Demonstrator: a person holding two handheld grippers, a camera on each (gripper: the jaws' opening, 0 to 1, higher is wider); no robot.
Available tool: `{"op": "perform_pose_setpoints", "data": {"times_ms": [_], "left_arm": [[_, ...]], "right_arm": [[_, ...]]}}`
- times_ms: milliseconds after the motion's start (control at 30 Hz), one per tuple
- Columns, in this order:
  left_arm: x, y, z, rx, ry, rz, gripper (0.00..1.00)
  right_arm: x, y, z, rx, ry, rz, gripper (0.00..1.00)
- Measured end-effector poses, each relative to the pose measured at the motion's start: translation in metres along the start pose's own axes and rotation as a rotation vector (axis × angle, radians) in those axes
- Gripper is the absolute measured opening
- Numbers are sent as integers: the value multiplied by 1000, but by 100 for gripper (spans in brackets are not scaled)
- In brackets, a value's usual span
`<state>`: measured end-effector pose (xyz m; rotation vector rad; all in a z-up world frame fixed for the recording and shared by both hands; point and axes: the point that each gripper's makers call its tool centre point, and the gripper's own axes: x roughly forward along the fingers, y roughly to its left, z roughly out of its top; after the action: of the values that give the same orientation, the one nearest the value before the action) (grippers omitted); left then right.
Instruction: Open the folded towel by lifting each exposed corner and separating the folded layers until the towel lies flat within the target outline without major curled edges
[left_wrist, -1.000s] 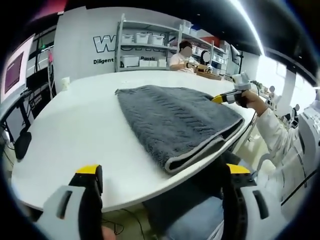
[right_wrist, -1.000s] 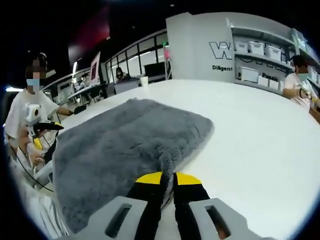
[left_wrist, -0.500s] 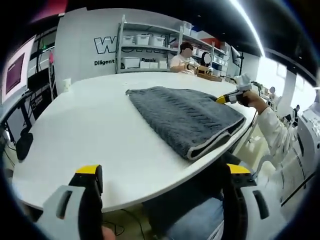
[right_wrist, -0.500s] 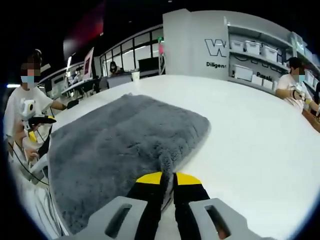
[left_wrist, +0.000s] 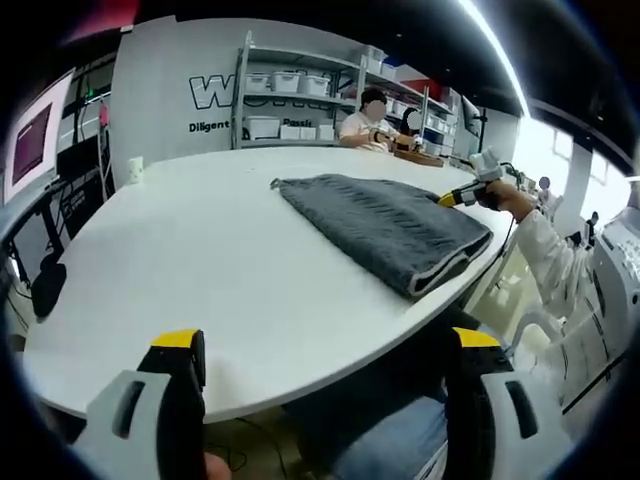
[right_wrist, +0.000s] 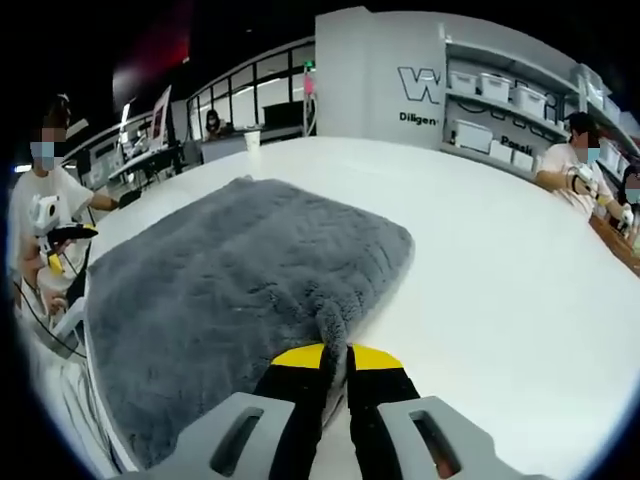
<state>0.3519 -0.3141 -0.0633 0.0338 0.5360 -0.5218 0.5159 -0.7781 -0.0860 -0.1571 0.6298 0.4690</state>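
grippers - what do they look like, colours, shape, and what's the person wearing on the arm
The left gripper has two broad pale grey jaws with slot-shaped cutouts, black inner faces and yellow tips. The right gripper has the same build: grey slotted housings, black fingers, yellow tips. Seen from the left gripper view, it is a pale grey body with a yellow and black front, and the person's arm wears a white sleeve.

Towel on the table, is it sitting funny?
Yes. The thick grey folded towel hangs partly over the round white table's near edge, and the right hand-held gripper pinches its corner.
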Motion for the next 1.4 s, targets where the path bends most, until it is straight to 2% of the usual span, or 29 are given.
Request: {"op": "perform_pose_setpoints", "data": {"times_ms": [167, 300, 367, 433, 533, 600, 733, 767, 900, 1067, 1267, 1400], "left_arm": [[1, 0, -2, -3, 3, -5, 98], [2, 1, -1, -4, -2, -6, 98], [3, 2, -1, -10, -7, -5, 98], [5, 2, 1, -18, -12, -7, 98], [7, -3, 6, 3, -21, -20, 98], [11, -4, 9, 3, -18, -27, 98], [16, -9, 16, 24, -15, -41, 99], [17, -10, 17, 30, -14, -41, 99], [21, -14, 26, 41, -25, -47, 99], [30, -22, 37, 46, -40, -59, 99], [41, -36, 52, 82, -54, -88, 99], [49, -48, 63, 106, -63, -112, 99]], "right_arm": [[-7, -23, -7, -1, 31, -56, 1], [-9, -28, -9, 12, 38, -78, 3], [-10, -28, -9, 6, 42, -94, 6], [-15, -35, -8, -10, 52, -156, 16], [-35, -54, -8, 3, 60, -301, 35], [-47, -56, -12, 2, 86, -344, 46], [-61, -50, -10, 43, 63, -328, 65], [-65, -42, -12, 64, 53, -304, 70], [-80, -26, -20, 46, 58, -272, 81], [-96, -10, -19, 42, 15, -236, 98], [-110, 10, -26, 41, 17, -203, 99], [-113, 31, -31, 20, 21, -142, 99]]}}
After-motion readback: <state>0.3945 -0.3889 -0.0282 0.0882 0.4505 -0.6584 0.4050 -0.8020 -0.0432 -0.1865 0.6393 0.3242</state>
